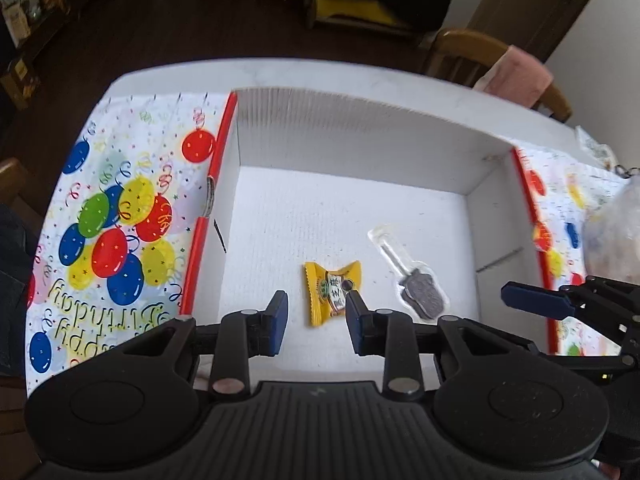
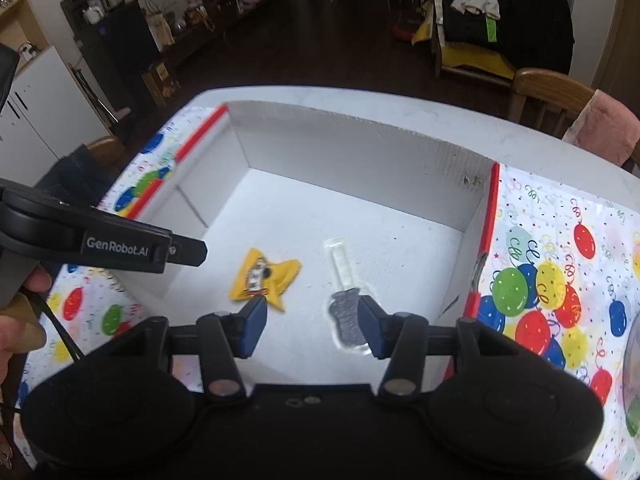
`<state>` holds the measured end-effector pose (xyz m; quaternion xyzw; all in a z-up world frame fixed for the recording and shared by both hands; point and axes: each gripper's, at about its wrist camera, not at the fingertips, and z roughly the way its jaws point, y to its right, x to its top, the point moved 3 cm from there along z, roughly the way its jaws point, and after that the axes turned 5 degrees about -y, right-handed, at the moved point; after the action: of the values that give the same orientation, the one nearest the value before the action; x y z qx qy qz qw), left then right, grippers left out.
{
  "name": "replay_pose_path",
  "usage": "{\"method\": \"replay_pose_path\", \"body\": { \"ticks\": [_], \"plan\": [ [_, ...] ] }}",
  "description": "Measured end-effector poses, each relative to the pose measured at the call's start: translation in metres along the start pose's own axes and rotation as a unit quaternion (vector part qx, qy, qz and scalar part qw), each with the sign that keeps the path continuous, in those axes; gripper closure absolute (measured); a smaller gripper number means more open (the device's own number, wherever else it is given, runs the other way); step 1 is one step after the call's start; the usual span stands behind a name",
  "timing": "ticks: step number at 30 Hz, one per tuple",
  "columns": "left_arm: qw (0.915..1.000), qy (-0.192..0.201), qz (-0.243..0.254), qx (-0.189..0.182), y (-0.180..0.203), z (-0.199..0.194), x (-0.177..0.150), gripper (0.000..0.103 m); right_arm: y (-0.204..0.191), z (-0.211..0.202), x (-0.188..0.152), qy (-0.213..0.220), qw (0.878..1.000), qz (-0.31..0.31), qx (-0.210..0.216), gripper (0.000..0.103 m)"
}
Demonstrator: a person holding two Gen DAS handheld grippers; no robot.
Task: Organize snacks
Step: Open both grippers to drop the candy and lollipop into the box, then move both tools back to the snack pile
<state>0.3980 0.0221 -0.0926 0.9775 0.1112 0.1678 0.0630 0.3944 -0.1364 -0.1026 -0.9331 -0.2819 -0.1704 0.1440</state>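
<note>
A white cardboard box [image 1: 360, 132] [image 2: 360, 152] stands open on the table. On its floor lie a yellow snack packet [image 1: 332, 294] [image 2: 266, 280] and a clear-wrapped dark snack on a stick [image 1: 416, 280] [image 2: 346, 304]. My left gripper [image 1: 317, 322] hovers above the box, open, with the yellow packet showing below between its fingers, untouched. My right gripper [image 2: 312, 320] is open too and holds nothing; its right fingertip overlaps the wrapped stick snack in view. Each gripper also appears in the other's view: the right gripper [image 1: 536, 300] at the right edge, the left gripper [image 2: 120, 244] at the left.
Balloon-printed flaps [image 1: 112, 220] [image 2: 560, 280] with red edges spread out on both sides of the box. A clear bag [image 1: 612, 232] lies on the right flap. A wooden chair with a pink cloth [image 1: 516, 72] stands behind the white table [image 1: 320, 72]. A hand [image 2: 16, 320] holds the left gripper.
</note>
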Motion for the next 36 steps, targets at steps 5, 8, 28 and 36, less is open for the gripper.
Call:
{"method": "replay_pose_path", "body": {
  "ticks": [5, 8, 28, 36],
  "plan": [
    [0.9994, 0.03, 0.012, -0.011, -0.005, -0.031, -0.021, 0.072, -0.012, -0.029, -0.016, 0.028, 1.0, 0.008, 0.006, 0.05],
    [0.9986, 0.047, 0.017, -0.015, -0.01, -0.048, -0.037, 0.069, -0.021, -0.048, -0.026, 0.048, 0.999, 0.014, 0.008, 0.045],
    [0.9888, 0.149, 0.006, 0.005, -0.066, -0.135, -0.149, 0.034, -0.088, -0.105, -0.105, 0.123, 0.992, 0.019, 0.018, 0.013],
    [0.9893, 0.146, 0.005, 0.009, -0.088, -0.135, -0.183, 0.029, -0.107, -0.105, -0.137, 0.13, 0.991, 0.017, 0.027, 0.002]
  ]
}}
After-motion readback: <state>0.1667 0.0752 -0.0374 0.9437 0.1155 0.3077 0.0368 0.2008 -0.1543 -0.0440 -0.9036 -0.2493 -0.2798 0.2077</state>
